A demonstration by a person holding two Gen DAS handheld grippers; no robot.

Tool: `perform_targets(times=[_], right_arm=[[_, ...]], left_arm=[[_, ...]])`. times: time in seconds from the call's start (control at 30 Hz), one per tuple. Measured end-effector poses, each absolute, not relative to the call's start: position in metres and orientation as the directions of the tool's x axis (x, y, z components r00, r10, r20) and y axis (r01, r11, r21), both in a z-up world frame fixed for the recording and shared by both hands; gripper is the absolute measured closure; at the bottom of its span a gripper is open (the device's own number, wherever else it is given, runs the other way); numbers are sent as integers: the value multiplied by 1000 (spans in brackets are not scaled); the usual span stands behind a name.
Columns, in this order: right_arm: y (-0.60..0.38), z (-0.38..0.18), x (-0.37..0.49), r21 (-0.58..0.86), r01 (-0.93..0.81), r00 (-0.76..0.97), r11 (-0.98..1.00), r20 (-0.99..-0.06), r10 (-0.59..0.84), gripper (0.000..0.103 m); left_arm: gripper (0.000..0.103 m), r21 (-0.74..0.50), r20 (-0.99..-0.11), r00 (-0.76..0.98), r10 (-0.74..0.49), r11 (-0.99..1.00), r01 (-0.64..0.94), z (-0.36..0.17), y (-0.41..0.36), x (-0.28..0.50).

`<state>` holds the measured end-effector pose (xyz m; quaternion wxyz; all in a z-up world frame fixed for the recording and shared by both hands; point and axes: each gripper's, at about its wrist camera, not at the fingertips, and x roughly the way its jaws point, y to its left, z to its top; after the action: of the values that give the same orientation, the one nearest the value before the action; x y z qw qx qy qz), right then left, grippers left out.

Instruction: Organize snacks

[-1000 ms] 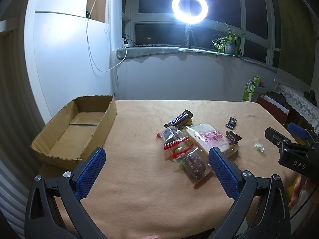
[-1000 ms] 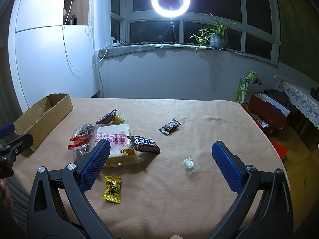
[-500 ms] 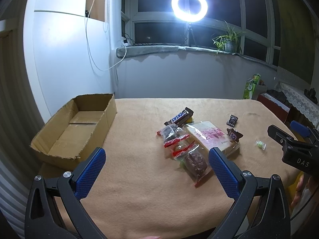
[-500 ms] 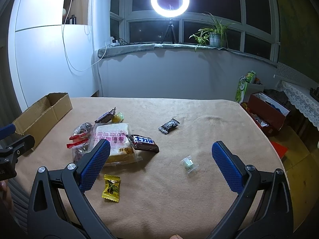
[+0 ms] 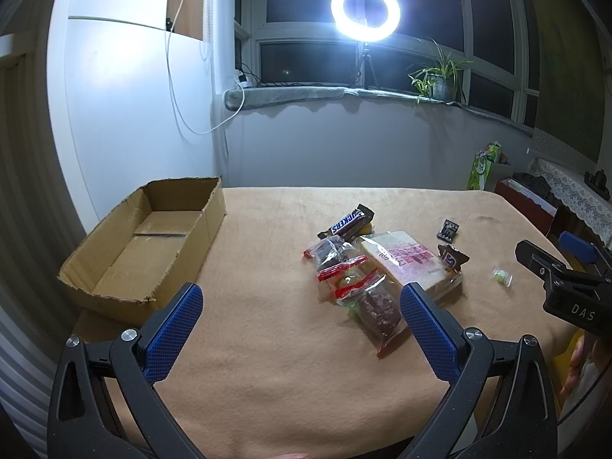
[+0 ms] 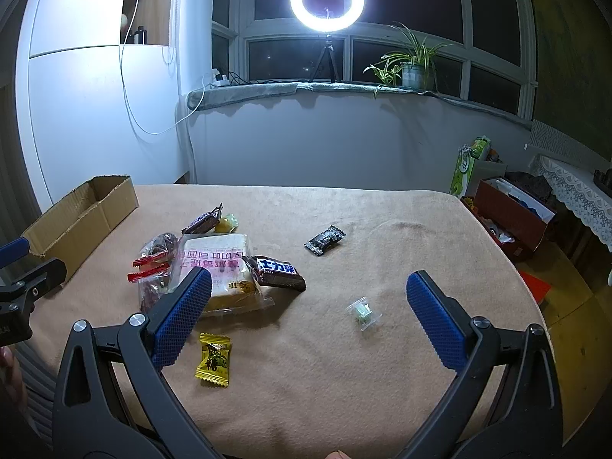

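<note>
Fingers spread wide on both grippers, nothing held. Left to right across the bench (image 5: 267,344): cardboard box (image 5: 153,244) at our 10 o'clock from the left gripper (image 5: 302,329), w/ nothing inside as far as we see. Snack pile, i.e. red-sealed bags (image 5: 355,283), Snickers bar (image 5: 348,222) and bread pack (image 5: 409,264), sits at 1 o'clock, near the left gripper's right finger (image 5: 428,332). From the right gripper (image 6: 308,317) the pile is at 10–11 o'clock; yellow candy (image 6: 213,359) just beside its left finger (image 6: 181,317), clear green candy (image 6: 362,311) at 1 o'clock. We judge the left nearer the bags & box. Nearest bag's long axis runs approx 11-to-5.
</note>
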<state>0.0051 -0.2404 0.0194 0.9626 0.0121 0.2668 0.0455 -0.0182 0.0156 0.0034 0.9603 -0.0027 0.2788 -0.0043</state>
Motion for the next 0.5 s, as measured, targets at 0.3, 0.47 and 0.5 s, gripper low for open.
perform_targets(times=[0.3, 0.47, 0.5], right_arm=[[-240, 19, 5, 47, -80, 855, 996, -511, 93, 0], [-239, 20, 5, 45, -81, 854, 996, -512, 93, 0], [-238, 20, 6, 45, -81, 854, 996, -512, 93, 0]], left_arm=[[1, -10, -537, 843, -9, 1000, 5, 1, 18, -19], [1, -10, -540, 841, -8, 1000, 3, -2, 18, -19], [0, -10, -541, 841, -8, 1000, 3, -3, 19, -18]])
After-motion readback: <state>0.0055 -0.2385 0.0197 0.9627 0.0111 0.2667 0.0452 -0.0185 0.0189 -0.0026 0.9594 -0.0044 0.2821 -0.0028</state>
